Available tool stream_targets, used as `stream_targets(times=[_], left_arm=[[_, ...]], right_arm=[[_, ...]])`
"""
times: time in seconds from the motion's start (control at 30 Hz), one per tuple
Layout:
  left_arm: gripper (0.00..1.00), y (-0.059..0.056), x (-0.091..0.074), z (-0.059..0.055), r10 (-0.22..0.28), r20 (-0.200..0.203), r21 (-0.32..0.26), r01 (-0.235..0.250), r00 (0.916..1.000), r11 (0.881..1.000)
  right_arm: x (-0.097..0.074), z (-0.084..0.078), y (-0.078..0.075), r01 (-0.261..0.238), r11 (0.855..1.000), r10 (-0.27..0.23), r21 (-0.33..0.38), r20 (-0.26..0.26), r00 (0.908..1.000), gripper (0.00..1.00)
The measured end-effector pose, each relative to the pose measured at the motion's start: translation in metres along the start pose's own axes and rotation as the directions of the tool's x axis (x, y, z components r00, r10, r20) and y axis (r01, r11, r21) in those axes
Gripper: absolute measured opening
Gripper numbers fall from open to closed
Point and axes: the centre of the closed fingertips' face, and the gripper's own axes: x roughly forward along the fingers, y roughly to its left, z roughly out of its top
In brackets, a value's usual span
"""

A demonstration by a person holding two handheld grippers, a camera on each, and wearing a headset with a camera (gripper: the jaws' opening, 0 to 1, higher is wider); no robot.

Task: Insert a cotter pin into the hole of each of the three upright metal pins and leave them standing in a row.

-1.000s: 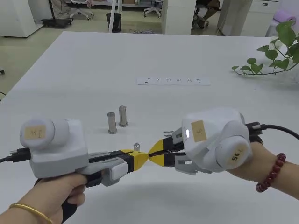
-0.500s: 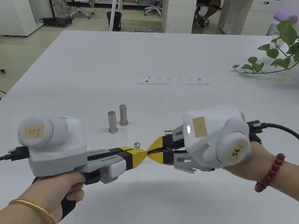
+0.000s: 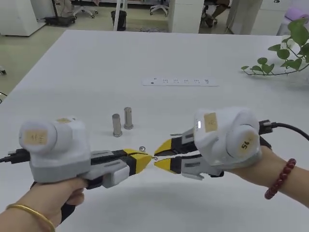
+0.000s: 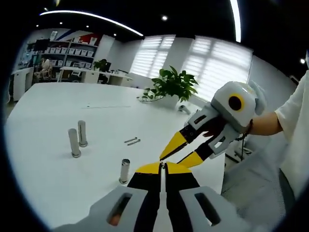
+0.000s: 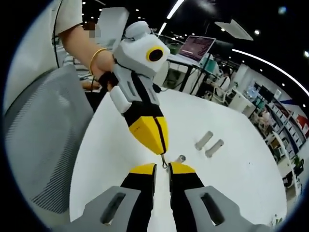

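**A:** Three holes to fill, and none looks filled from here. Where does everything stand?

**B:** Two metal pins [image 3: 116, 125] stand upright side by side further back on the white table [image 3: 96, 72]. The third pin [image 4: 125, 170] stands nearer, close to where the gripper tips meet. Two spare cotter pins [image 4: 130, 140] lie flat on the table, apart from the uprights.

**A:** And the one in play?

**B:** The left gripper [image 4: 162, 167] has its jaws pressed together on a cotter pin [image 5: 164, 162], which pokes out of the tips as a thin wire. The right gripper [image 5: 162, 170] faces it tip to tip. Its jaws are spread a little, and the wire points into the gap without being gripped, as far as I can tell.

**A:** So a handover, or a regrip.

**B:** That is my reading. To do it well, I would close the right jaws squarely on the exposed end before the left lets go. The wire is slim and would likely twist or drop if pinched off-centre. I cannot tell which end is the loop, but the straight legs should end up free, since they must enter the hole.

**A:** Then the third pin?

**B:** It is the closest. I would steady it low on the shaft with the other gripper and push the legs in level with the hole. A sideways shove could tip it, and all three must finish standing in a row.
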Motion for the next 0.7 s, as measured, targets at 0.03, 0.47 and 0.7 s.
stream_targets(times=[0.03, 0.47, 0.7], left_arm=[[0.00, 0.000, 0.000, -0.001, 0.000, -0.007, 0.022, 0.000, 1.0000, 1.000], [0.00, -0.007, -0.001, -0.016, -0.029, -0.112, 0.296, 0.061, 0.9933, 0.953], [0.00, -0.015, -0.002, -0.024, -0.059, -0.161, 0.393, 0.119, 0.9852, 0.912]], right_arm=[[-0.001, 0.000, 0.000, -0.004, 1.000, 0.004, 0.017, 0.004, 1.0000, 0.13], [-0.007, -0.010, 0.011, -0.109, 0.980, 0.106, 0.168, 0.025, 0.9940, 0.16], [-0.004, -0.013, 0.024, -0.171, 0.970, 0.168, 0.176, 0.031, 0.9853, 0.16]])
